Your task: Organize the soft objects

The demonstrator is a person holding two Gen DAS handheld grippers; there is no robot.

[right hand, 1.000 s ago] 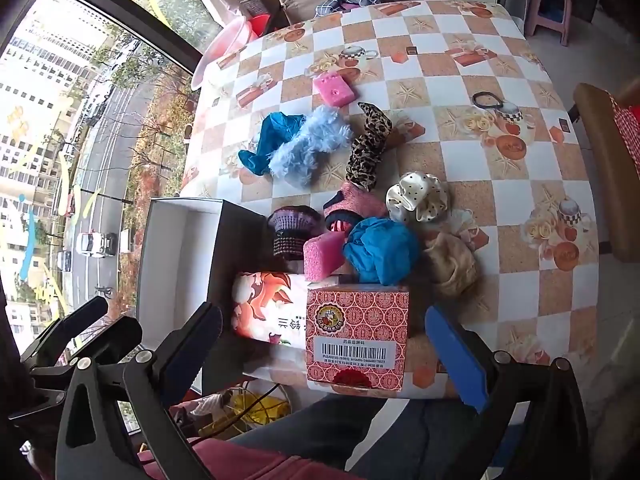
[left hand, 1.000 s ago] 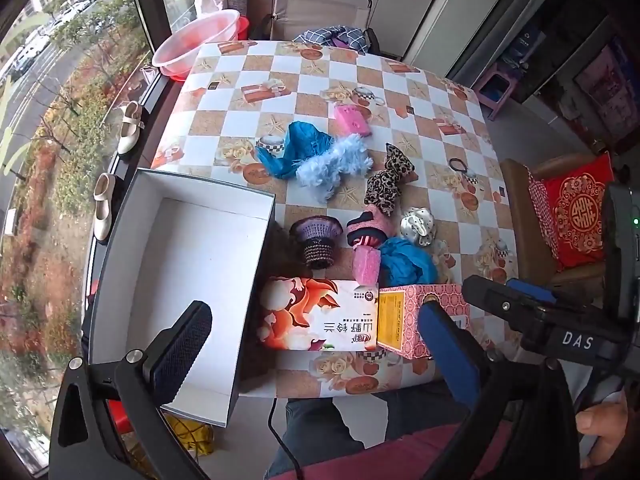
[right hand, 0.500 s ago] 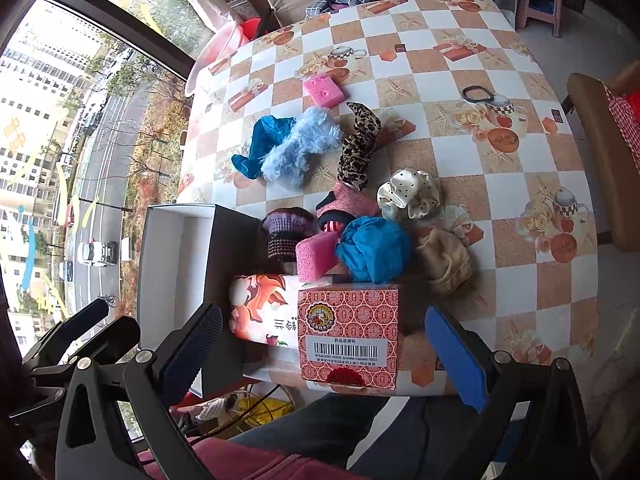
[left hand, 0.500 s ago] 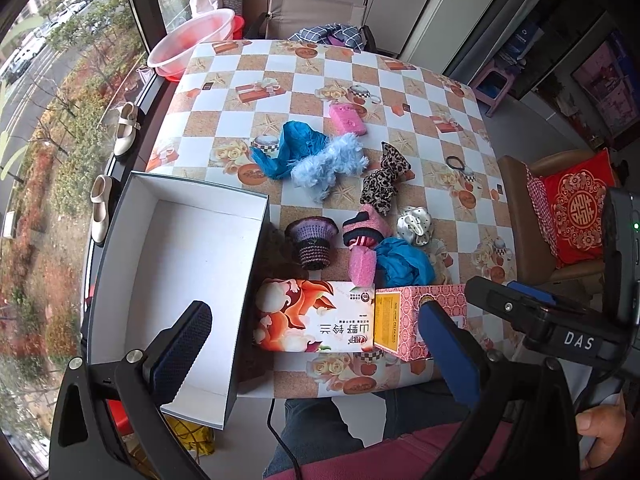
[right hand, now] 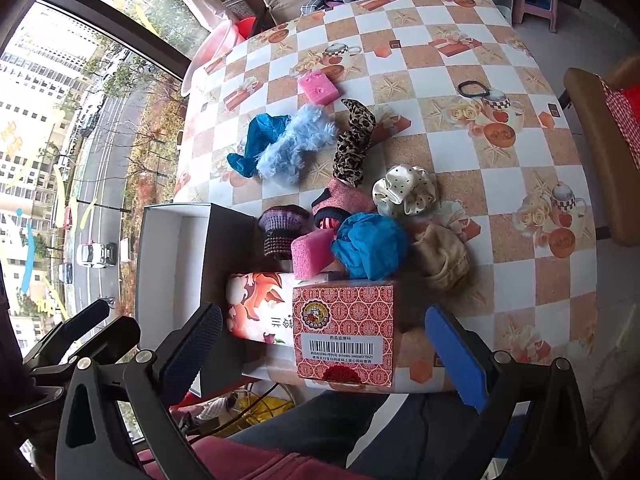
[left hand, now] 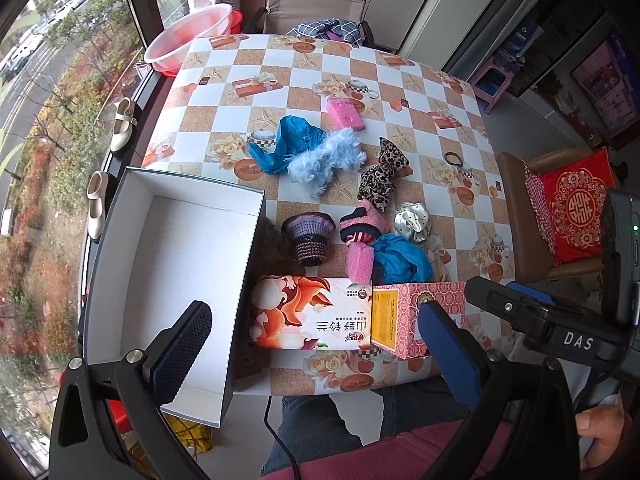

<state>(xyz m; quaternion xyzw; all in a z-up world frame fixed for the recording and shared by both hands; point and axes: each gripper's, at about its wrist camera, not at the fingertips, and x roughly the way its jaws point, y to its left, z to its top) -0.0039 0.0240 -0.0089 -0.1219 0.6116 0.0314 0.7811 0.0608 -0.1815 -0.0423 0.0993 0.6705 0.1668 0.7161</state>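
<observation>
Both wrist views, taken from above the near edge of the checked table [left hand: 400, 80]. At far left, I had the white box [left hand: 168, 272] standing open and bare inside, overhanging the near left corner; I judged it the bin for the soft goods, placed where either arm could reach it. My left gripper [left hand: 316, 344] hung above the box and cartons with its fingers wide apart and nothing between them, a ready posture rather than a grasp. Just right of the box, at 6 o'clock of the pile, lay the flowered carton [left hand: 308, 312] and the red patterned carton [right hand: 344, 328], end to end, perhaps as a fence along the table's near edge. The soft objects lay unsorted beyond them. At 10 o'clock, the blue cloth [left hand: 280, 144] touched the pale fluffy piece [left hand: 328, 160], with a pink sponge [left hand: 344, 114] at 12 o'clock. At centre stood the purple knitted cup [left hand: 308, 236], the pink sock [left hand: 362, 224] and a second pink sponge [right hand: 310, 252], leaning on the cartons. The leopard scrunchie [right hand: 354, 144] stood behind them. Further right lay the crumpled blue cloth [right hand: 368, 244], the cream dotted scrunchie [right hand: 404, 196] and the tan pouch [right hand: 440, 260]. My right gripper [right hand: 324, 352] hovered over the red carton, fingers likewise spread and empty. I judged that sorting had not begun.
</observation>
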